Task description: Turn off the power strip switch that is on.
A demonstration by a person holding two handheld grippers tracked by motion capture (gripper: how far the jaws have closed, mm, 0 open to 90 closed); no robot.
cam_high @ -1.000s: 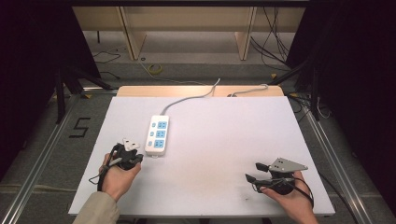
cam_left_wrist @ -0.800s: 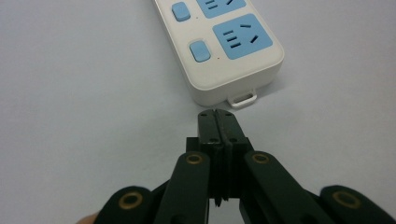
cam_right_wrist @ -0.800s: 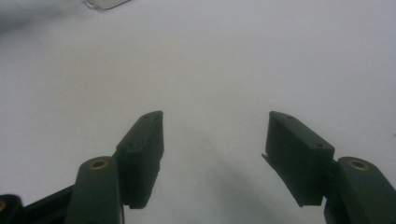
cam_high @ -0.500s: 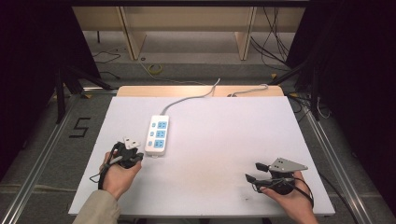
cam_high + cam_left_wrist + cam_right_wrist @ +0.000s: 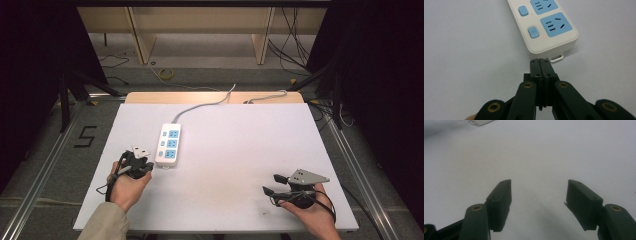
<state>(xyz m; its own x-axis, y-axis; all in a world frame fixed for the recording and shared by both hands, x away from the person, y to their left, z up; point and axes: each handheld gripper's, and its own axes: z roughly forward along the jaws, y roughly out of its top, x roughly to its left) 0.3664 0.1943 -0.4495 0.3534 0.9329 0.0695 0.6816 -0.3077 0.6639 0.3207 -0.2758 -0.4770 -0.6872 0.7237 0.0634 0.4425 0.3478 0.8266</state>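
Power strip (image 5: 168, 145) is the white bar with three blue sockets and blue switches that lies on the left half of the table (image 5: 240, 150), its grey cord (image 5: 200, 106) running off the far edge; the work in hand looks like an approach to its near end, with nothing pressed or gripped yet. Around the power strip, the table is a broad white sheet, bare but for a few faint scuffs, and beyond it stand pale wooden legs, loose cables on a grey floor, dark curtains at both sides and a black "5" marked on the floor to the left. Left gripper (image 5: 541, 61) hovers just short of the power strip's near end, jaws pressed together on nothing, tips aimed at the small hanging tab (image 5: 556, 58) and close to the nearest switch (image 5: 533, 32). Next, I judge, it must ease forward and up onto that switch. Right gripper (image 5: 539, 192) rests well apart from the power strip, jaws spread wide and empty.
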